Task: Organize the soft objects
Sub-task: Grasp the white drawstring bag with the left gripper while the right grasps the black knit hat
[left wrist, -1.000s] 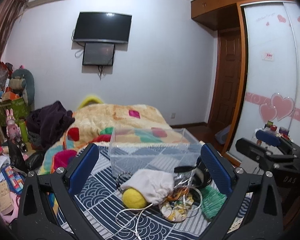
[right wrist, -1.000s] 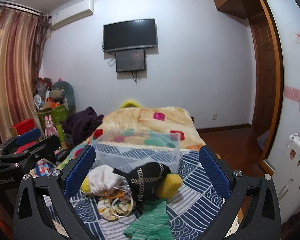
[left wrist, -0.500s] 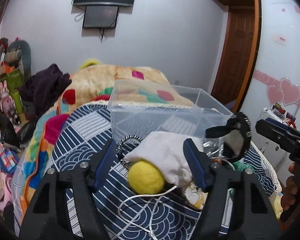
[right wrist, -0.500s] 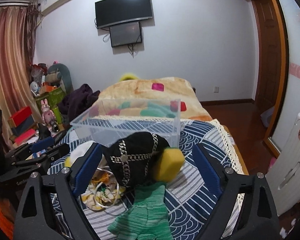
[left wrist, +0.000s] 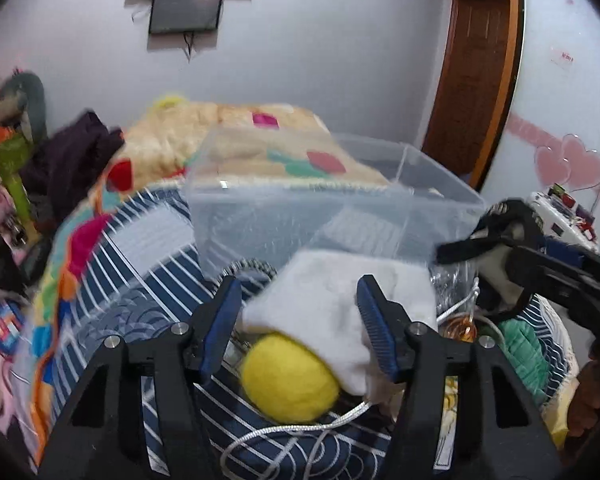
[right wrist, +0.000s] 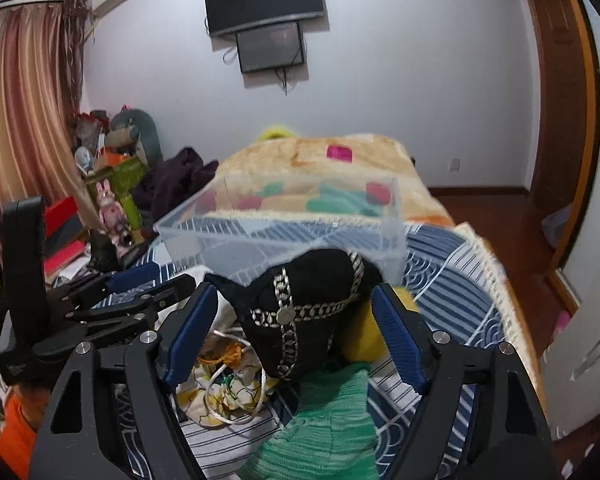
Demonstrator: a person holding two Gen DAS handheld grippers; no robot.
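Now the left gripper [left wrist: 300, 328] stands open around a white cloth pouch [left wrist: 340, 312] and yellow felt ball [left wrist: 290, 380]. Likewise open, the right gripper [right wrist: 294, 336] straddles a black chain-trimmed bag [right wrist: 300, 316], just before the clear plastic bin [right wrist: 284, 228] on the bed.

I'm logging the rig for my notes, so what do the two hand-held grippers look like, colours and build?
Both look alike. The left hand-held gripper and the right hand-held gripper have matte black angular frames with triangular cut-outs, silver screw heads at the joints, and two fingers faced with ribbed blue pads. No cables show on them.
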